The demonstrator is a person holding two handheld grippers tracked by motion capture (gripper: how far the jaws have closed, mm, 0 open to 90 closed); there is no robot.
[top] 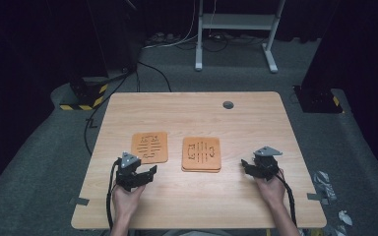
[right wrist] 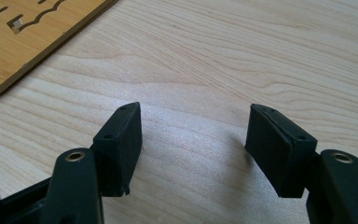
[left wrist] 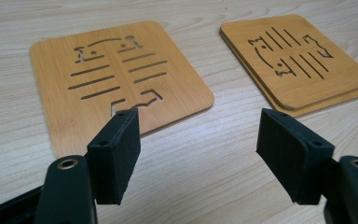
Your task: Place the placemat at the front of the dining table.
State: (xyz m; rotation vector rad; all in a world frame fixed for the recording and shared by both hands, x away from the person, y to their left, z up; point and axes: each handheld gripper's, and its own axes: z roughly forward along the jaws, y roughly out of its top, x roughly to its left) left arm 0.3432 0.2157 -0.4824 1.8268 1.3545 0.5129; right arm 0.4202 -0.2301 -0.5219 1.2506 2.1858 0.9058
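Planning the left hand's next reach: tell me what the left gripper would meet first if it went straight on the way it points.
Probably the single bamboo coaster. The left gripper, open and empty, points low over the table; its left pad already overlaps that coaster's near edge, while the stacked coasters lie off to the right.

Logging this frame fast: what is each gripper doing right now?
Left gripper: open, holding nothing, near the single coaster.
Right gripper: open, holding nothing, over bare table.

Orange-brown bamboo coasters [left wrist: 116,79] with slotted cut-outs lie on a pale woodgrain table [left wrist: 205,154].
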